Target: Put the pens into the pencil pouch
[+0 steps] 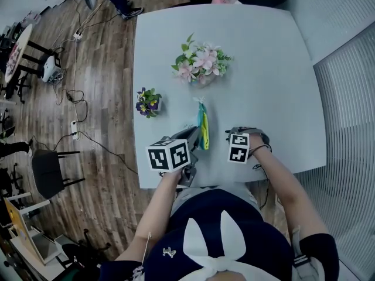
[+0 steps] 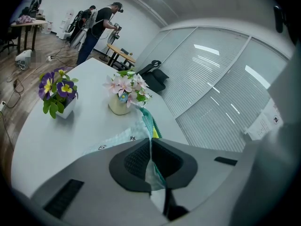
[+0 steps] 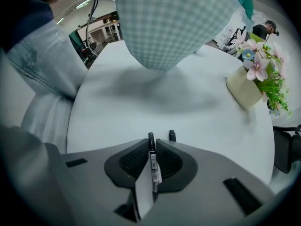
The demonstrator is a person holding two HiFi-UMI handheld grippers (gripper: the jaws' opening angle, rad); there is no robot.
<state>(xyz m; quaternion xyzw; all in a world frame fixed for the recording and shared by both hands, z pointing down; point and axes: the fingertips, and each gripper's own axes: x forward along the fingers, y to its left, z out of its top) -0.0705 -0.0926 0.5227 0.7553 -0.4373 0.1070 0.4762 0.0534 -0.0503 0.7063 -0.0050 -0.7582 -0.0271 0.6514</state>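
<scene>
Head view: the person stands at the 6 o'clock edge of a pale grey square table [image 1: 263, 69], with a gripper in each hand. The left gripper [image 1: 194, 134] holds up a mint-green checked fabric pencil pouch [image 1: 202, 127] with a teal and yellow edge. The pouch hangs above the tabletop near that edge. At 3 o'clock from it, close by, the right gripper [image 1: 243, 132] points down at the table.

In the left gripper view the jaws of the left gripper [image 2: 150, 145] are pressed together on a fold of the pencil pouch [image 2: 146, 119], which runs out from between them toward 12 o'clock.

In the right gripper view the right gripper [image 3: 152, 161] is clamped on a thin black pen with a white label [image 3: 152, 166], which stands along the gap with its tip just past the pads. A small black end [image 3: 172, 135] shows at 2 o'clock of that tip; I cannot tell what it is. The pencil pouch [image 3: 174, 22] hangs at 12 o'clock.

A pot of pink flowers [image 1: 202, 63] stands at 12 o'clock of the pouch. A small pot of purple pansies [image 1: 147, 101] stands at 10 o'clock.
</scene>
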